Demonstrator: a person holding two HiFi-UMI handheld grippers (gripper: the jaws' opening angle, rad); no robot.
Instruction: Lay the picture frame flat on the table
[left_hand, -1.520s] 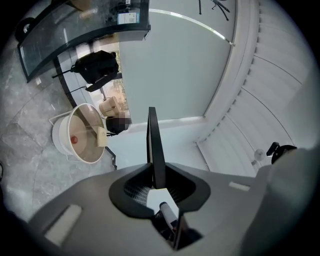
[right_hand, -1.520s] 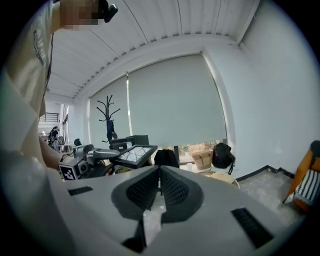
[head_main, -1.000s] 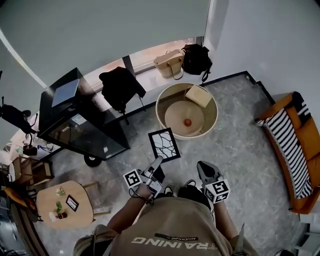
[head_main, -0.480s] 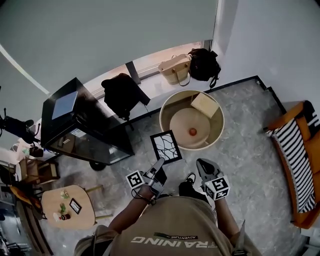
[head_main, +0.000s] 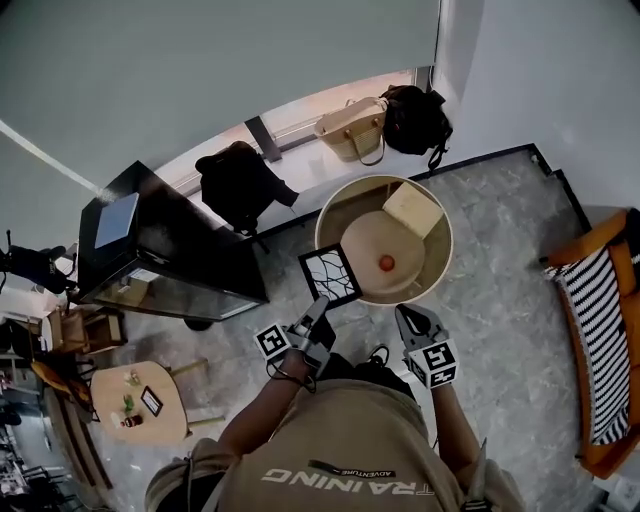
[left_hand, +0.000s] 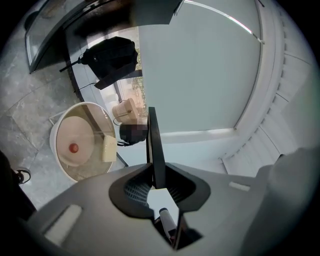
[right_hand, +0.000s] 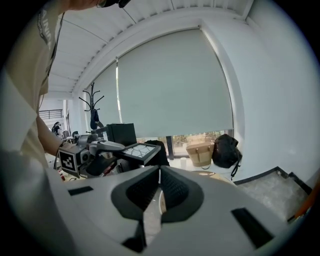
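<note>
We hold the black picture frame (head_main: 330, 275) by its near edge in the left gripper (head_main: 316, 314), jaws clamped narrowly on it. It juts ahead, face up, over the near-left rim of the round beige table (head_main: 350, 205). Just beside it, our right gripper (head_main: 408, 318) has its jaws together, empty.

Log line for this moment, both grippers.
left gripper: shut on black picture frame | right gripper: shut, empty | round beige table: frame not yet laid
</note>
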